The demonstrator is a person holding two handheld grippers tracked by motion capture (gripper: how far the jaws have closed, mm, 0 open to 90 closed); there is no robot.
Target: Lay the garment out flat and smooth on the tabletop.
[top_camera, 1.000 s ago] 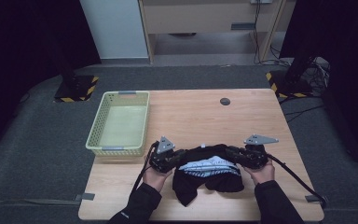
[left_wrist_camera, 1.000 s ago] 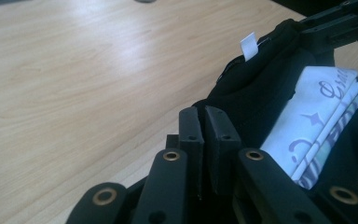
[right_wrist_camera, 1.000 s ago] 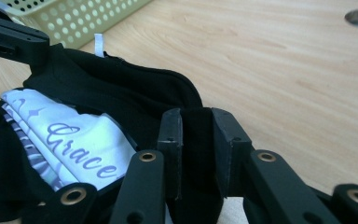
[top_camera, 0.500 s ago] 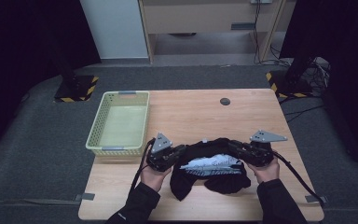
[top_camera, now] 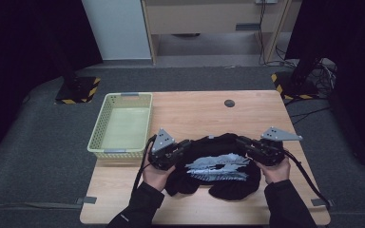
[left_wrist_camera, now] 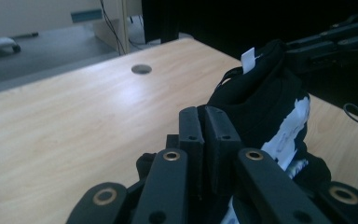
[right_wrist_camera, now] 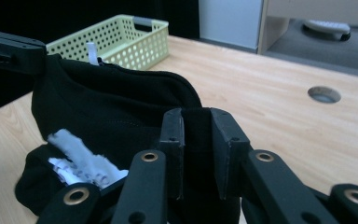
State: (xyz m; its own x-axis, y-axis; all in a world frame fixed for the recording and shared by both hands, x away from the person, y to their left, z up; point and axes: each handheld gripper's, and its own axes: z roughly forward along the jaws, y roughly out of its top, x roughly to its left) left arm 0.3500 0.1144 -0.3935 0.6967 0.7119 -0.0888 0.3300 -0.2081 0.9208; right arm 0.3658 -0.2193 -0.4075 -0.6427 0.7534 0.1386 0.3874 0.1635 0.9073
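A black garment with a white printed patch hangs between my two grippers above the front of the wooden table. My left gripper is shut on its left edge, and my right gripper is shut on its right edge. In the left gripper view the jaws pinch black cloth, with the garment and its small white label stretching away to the right. In the right gripper view a fold of the garment sits clamped between the jaws. The lower part of the cloth sags onto the table.
A pale green perforated basket stands at the table's left side, also seen in the right gripper view. A round cable hole lies near the far edge. Dark stands with striped bases flank the table on the floor.
Both hands have risen, lifting the garment's top edge off the table and stretching it a little wider. The grips have not changed.
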